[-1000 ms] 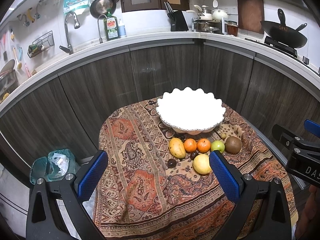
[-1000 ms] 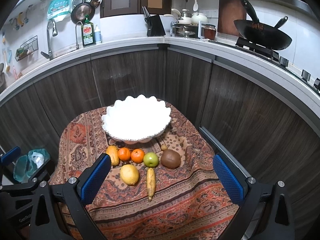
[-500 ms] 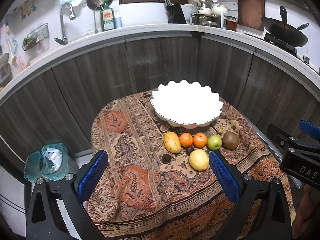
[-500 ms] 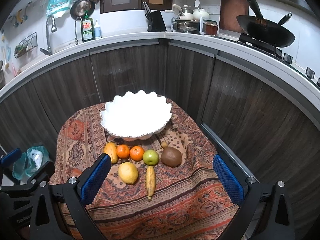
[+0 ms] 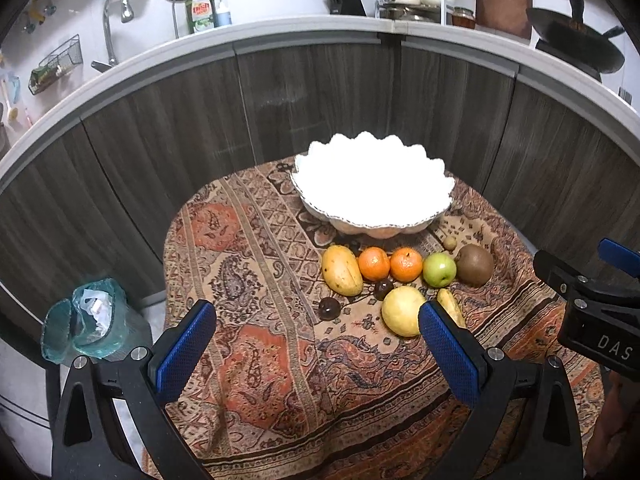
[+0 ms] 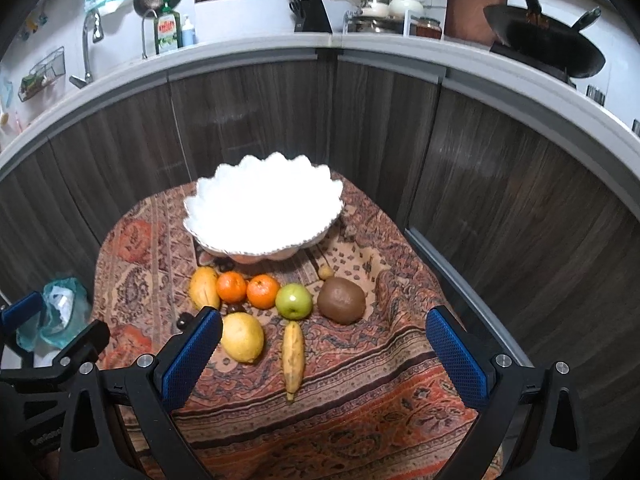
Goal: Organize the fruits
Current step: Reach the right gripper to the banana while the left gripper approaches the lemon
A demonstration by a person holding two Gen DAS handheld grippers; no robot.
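A white scalloped bowl stands at the far side of a small table with a patterned cloth. In front of it lie a mango, two oranges, a green apple, a kiwi, a lemon, a banana and two dark plums. My left gripper and right gripper are open and empty, held above the table's near edge.
Dark wood cabinets under a kitchen counter curve behind the table. A bin with a teal bag stands on the floor at the left. A small brown fruit lies beside the bowl.
Both grippers have moved forward and down toward the table; the fruit and bowl look larger. Nothing was taken hold of.
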